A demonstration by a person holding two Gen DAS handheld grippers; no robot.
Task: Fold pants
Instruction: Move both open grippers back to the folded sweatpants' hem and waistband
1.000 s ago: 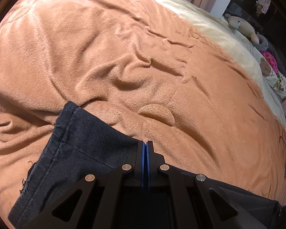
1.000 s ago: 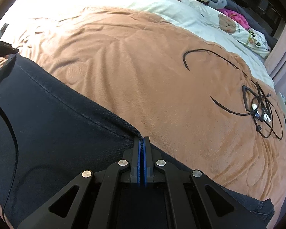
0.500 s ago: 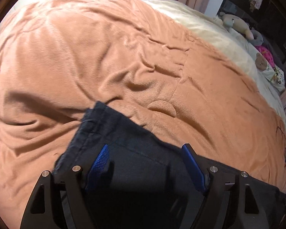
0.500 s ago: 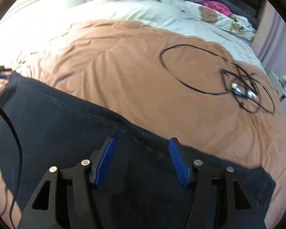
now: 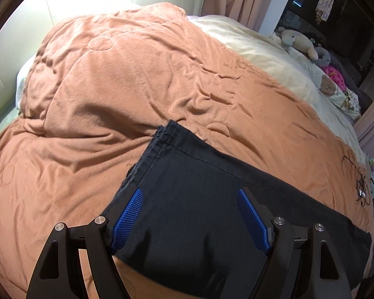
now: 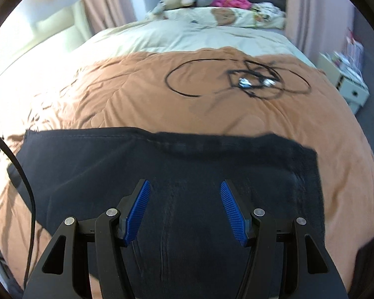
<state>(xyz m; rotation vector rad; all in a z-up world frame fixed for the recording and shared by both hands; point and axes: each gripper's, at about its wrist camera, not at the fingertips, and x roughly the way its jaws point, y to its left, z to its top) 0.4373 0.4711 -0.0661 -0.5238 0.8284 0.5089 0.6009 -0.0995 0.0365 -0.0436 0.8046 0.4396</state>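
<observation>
The dark navy denim pants [image 5: 212,199] lie flat on the rust-orange plush blanket [image 5: 112,99] that covers the bed, spread out beneath and ahead of both tools; the left hand-held gripper [image 5: 190,220] hangs released above the cloth, its blue ribbed pads [image 5: 127,218] set wide apart with nothing pinched between them, and the hemmed cuff of a leg sits just ahead of it and to its left; the right hand-held gripper [image 6: 185,210] is likewise released, its jaws parted over the broad dark panel of the pants [image 6: 187,164], touching none of it that I can see; well ahead of the right tool a tangle of thin black cable [image 6: 239,81] rests on the blanket; beyond that comes a cream sheet [image 6: 187,37], then soft toys [image 6: 177,0] piled at the far end of the bed.
</observation>
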